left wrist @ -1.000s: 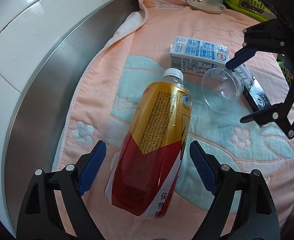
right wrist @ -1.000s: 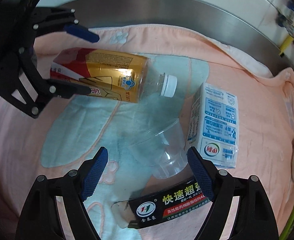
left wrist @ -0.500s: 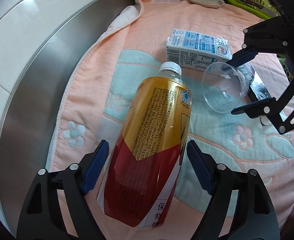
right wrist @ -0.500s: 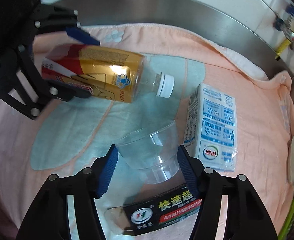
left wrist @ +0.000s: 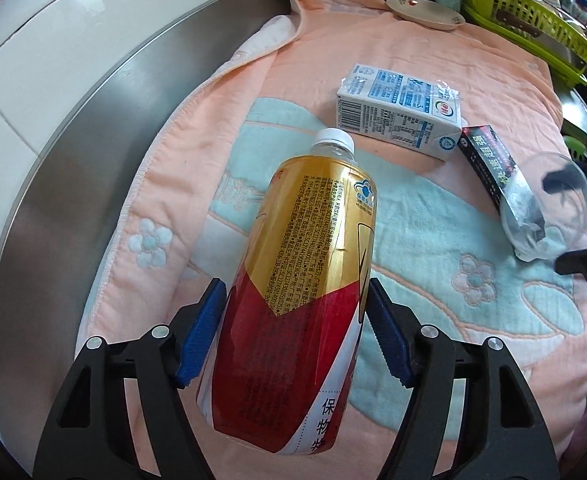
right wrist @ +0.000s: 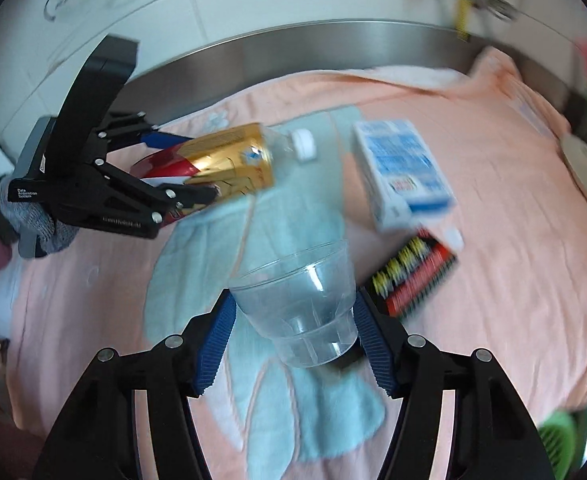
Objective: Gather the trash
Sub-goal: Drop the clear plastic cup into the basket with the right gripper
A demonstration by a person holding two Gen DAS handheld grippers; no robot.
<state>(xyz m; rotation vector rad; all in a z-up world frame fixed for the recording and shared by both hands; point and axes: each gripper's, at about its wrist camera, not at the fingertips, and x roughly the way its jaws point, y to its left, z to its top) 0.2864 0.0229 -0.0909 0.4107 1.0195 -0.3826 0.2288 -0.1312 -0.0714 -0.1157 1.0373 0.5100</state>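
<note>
My left gripper (left wrist: 295,336) is shut on a gold and red plastic bottle (left wrist: 305,280) with a white cap, held above the pink towel (left wrist: 413,248); the gripper and bottle also show in the right wrist view (right wrist: 213,164). My right gripper (right wrist: 295,340) is shut on a clear plastic cup (right wrist: 299,300), lifted off the towel; the cup shows at the right edge of the left wrist view (left wrist: 549,204). A white and blue milk carton (left wrist: 397,116) and a black and red packet (left wrist: 489,164) lie on the towel.
A steel counter rim (left wrist: 93,120) and white tiled wall (left wrist: 33,40) run along the left. A small plate (left wrist: 425,12) and a green basket (left wrist: 525,20) stand at the far end. A green object (right wrist: 557,440) lies low right.
Both grippers have closed, the left on the bottle and the right on the cup. Both objects have been lifted, and the right gripper has swung away to the right.
</note>
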